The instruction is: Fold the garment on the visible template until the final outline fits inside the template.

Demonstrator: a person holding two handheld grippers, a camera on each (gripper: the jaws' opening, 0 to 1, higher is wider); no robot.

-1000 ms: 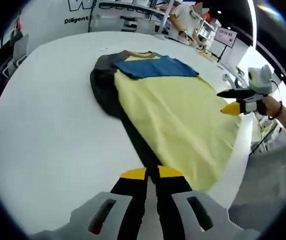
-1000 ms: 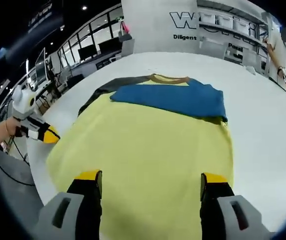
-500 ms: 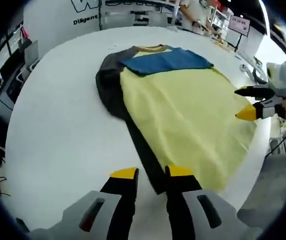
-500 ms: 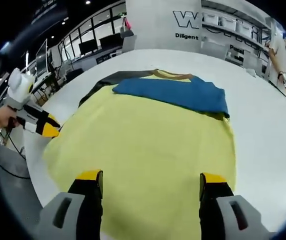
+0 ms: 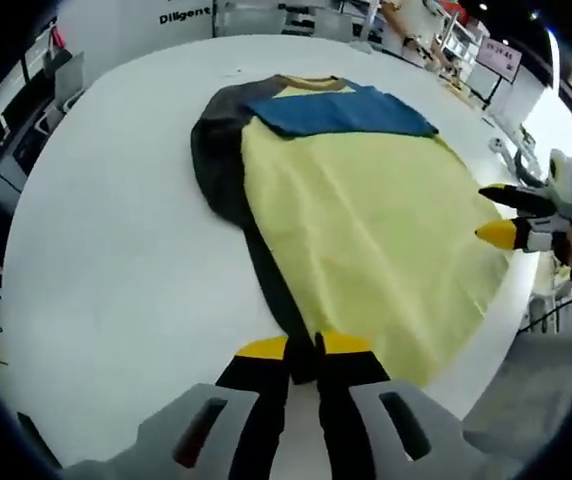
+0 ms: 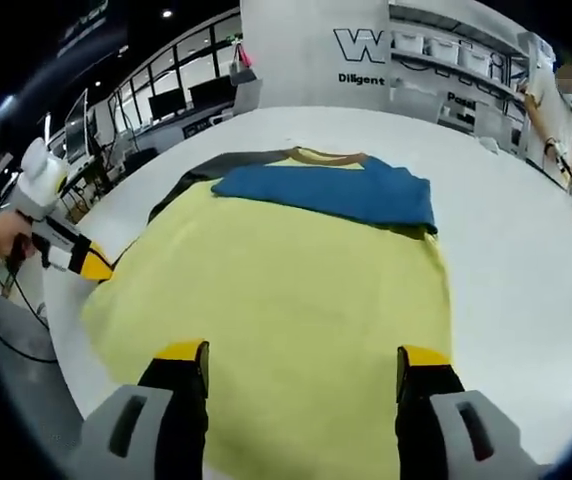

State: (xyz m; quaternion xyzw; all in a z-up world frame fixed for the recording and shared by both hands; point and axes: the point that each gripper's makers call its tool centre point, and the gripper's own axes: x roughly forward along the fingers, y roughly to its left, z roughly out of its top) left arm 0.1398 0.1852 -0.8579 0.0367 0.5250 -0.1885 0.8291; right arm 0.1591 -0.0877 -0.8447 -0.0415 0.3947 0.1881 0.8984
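One garment (image 5: 366, 220) lies spread flat on the white counter (image 5: 106, 260). It is a yellow shirt with a dark sleeve (image 5: 221, 165) on one side and a blue sleeve (image 6: 336, 190) folded across the chest near the collar. It looks soft, thin and light, so I think it will bend and droop as soon as it is lifted, and it may slide a little on the smooth counter. The best places to pinch it look like the edges and corners, such as the bottom hem or the long dark side edge, not the middle. The left hand-held gripper (image 5: 304, 347) has its jaws squeezed together right at the dark bottom corner of the shirt; it seems to pinch that edge, but I cannot tell for sure. The right hand-held gripper (image 6: 301, 356) has its jaws wide apart over the yellow hem, holding nothing. I cannot make out any template outline under the shirt. On the far wall (image 6: 296, 50) big letters start with "W", and smaller writing under them starts "Diligent". A person stands far back by some shelves (image 6: 436, 55).
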